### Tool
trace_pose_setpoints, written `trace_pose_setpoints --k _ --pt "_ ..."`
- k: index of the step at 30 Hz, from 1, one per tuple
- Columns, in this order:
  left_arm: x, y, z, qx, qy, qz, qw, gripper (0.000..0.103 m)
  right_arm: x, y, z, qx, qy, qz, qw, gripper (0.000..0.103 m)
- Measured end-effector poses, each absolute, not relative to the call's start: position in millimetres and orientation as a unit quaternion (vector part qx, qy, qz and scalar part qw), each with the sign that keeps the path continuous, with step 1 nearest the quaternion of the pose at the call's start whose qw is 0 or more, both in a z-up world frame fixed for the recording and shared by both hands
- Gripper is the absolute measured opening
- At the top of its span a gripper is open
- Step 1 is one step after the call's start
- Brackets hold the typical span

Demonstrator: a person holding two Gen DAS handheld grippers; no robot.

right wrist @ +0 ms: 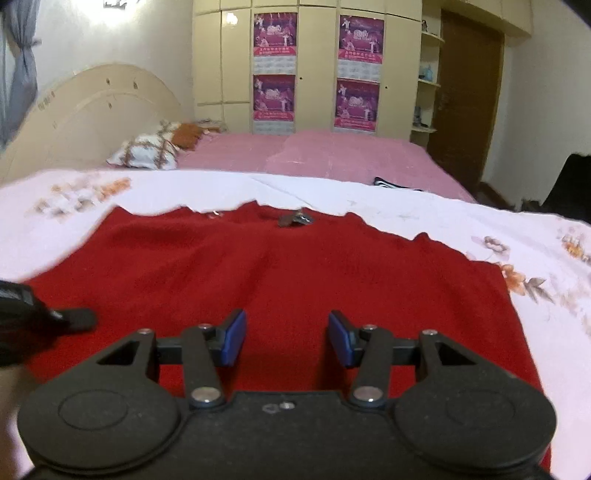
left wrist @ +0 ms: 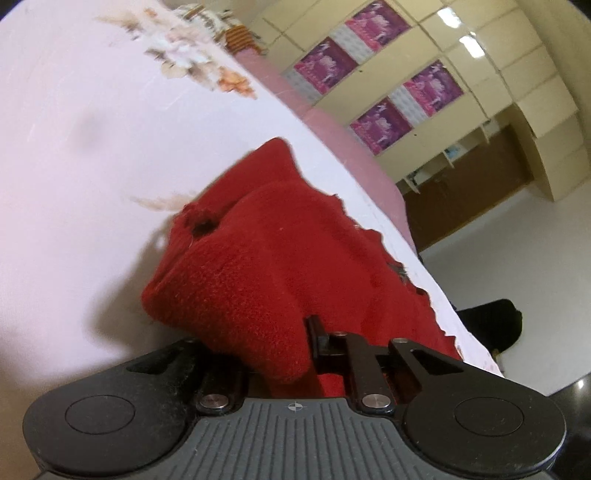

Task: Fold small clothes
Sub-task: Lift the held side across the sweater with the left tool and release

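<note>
**Left claw bunched in red knit, right claw spread above it**

The left claw (left wrist: pixel 258 354) has a thick fold of the red knitted garment (left wrist: pixel 266 258) gathered between its fingers; the cloth swells over the left finger and hides it, while the right finger (left wrist: pixel 316 339) presses against the fold's side. Its camera view is rolled steeply, so the bed's edge runs from 11 o'clock down to 4 o'clock. In the right wrist view this claw enters low at 9 o'clock (right wrist: pixel 74 319), lying on the garment's left part.

The right claw (right wrist: pixel 286 338) is held level, jaws wide apart with blue pads (right wrist: pixel 234 336) facing each other and nothing between them, hovering just over the garment's near portion.

The red garment (right wrist: pixel 280 266) lies spread on a white floral sheet (right wrist: pixel 424 214) on the bed, its jagged far hem toward 12 o'clock, where a small dark ornament (right wrist: pixel 295 219) sits on the fabric.

Further out at 12 o'clock lie a pink bedspread (right wrist: pixel 332 155), a patterned pillow (right wrist: pixel 147 149) at 10 o'clock, and a cream wardrobe (right wrist: pixel 317 66) carrying four purple posters (right wrist: pixel 275 33); their print is too small to read.
</note>
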State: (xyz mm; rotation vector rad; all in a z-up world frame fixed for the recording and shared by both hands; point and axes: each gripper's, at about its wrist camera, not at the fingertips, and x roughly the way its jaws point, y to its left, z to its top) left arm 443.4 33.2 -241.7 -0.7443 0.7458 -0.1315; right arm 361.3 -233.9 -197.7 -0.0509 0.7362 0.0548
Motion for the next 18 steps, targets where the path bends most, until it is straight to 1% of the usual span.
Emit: trace_pose_setpoints --k 2,6,8,10,13,15,18 --pt "440.4 29.5 -227.3 -0.325 0.34 -0.075 0.879 0.01 354.9 -226.6 -204.6 -0.065 0.335 0.03 0.94 0.05" --pt "436.9 11.0 -194.5 -0.266 0.307 -0.112 0.907 0.01 356.5 -232.7 -200.9 -0.043 0.34 0.032 0.939 0.05" --pt "438.8 -7.0 -174.1 -0.225 0.291 -0.144 0.919 0.01 352.3 -230.3 -201.9 -0.06 0.332 0.035 0.941 0.049" --pt "439.1 -30.2 -156.5 -0.187 0.279 -0.181 0.924 0.01 351.7 -245.0 -188.5 -0.018 0.337 0.034 0.941 0.046" --pt "441.6 -77.9 -137.1 -0.131 0.27 -0.242 0.923 0.01 336.0 -283.7 -170.6 0.036 0.319 -0.003 0.947 0.047" --pt "443.1 -109.6 -133.8 -0.11 0.276 -0.28 0.913 0.01 321.8 -315.0 -163.9 0.065 0.318 -0.028 0.945 0.048" --pt "441.3 -160.1 -145.3 -0.067 0.3 -0.329 0.893 0.01 297.1 -361.4 -163.4 0.105 0.326 -0.071 0.937 0.049"
